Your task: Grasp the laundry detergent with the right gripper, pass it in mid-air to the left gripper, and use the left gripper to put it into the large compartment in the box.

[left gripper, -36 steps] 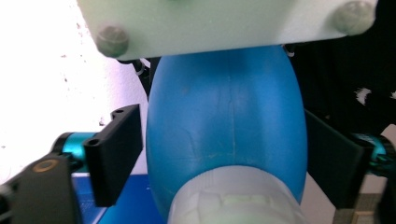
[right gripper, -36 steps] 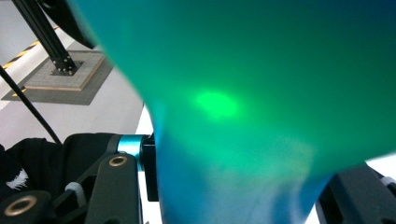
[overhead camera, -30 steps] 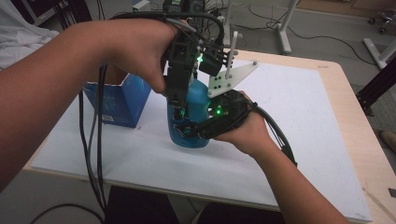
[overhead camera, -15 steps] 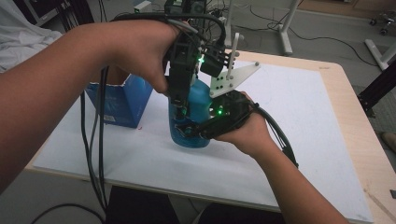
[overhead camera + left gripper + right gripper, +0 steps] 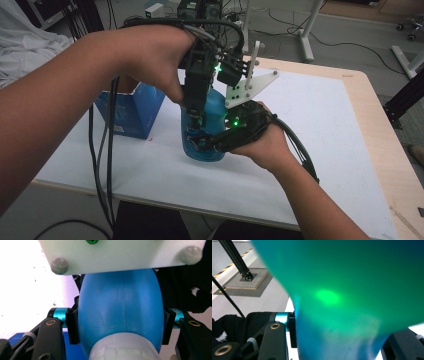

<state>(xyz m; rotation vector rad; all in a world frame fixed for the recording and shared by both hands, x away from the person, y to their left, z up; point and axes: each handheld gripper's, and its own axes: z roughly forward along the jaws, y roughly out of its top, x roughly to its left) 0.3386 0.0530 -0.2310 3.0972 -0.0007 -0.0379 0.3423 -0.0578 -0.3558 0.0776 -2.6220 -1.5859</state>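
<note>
left gripper point(image 5: 120, 325) just closed onto bottle point(image 5: 120, 310), white cap point(image 5: 123, 348) visible there, right gripper point(image 5: 202, 145) clamps bottle low in high view, blue box point(image 5: 131, 110) beside

From your high view the room is dim and flat, with a cool cast; the white table point(image 5: 320, 120) is the brightest surface and takes only soft, faint shadows under your hands. Your near forearm is large and slightly soft at the left edge. Small green indicator lights glow on the grippers. In your left gripper view the table behind the blue bottle point(image 5: 120, 312) blows out to pure white at the left, while the bottle itself is fairly sharp, its white cap blurred at the bottom. In your right gripper view the bottle sits too close: fully out of focus, tinted green, with one bright green reflected spot.
</note>
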